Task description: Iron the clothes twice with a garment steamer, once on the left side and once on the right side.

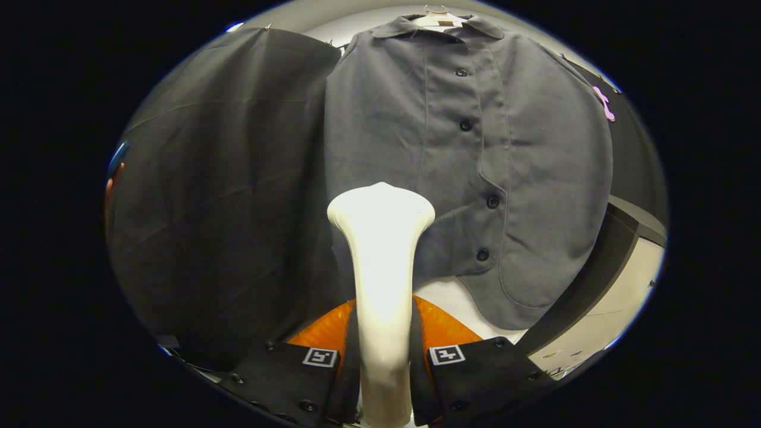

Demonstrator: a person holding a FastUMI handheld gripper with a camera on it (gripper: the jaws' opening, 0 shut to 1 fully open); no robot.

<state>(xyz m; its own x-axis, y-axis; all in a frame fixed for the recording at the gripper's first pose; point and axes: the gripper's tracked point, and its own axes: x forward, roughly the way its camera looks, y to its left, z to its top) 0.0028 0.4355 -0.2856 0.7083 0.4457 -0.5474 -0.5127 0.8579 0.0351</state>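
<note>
Gripper view, tool (383,356) clamping smooth steamer (381,249), matte shirt (464,166)

Garment steamer (381,261): white, slim neck widening to a flared head, standing upright between the two fingers, both of which press against its neck; head raised well above the fingertips. Shirt (469,160): grey, collared, buttoned with dark buttons down the front, hanging on a hanger beyond the fingers. The steamer head sits before the shirt's lower left front; contact cannot be confirmed.
</note>
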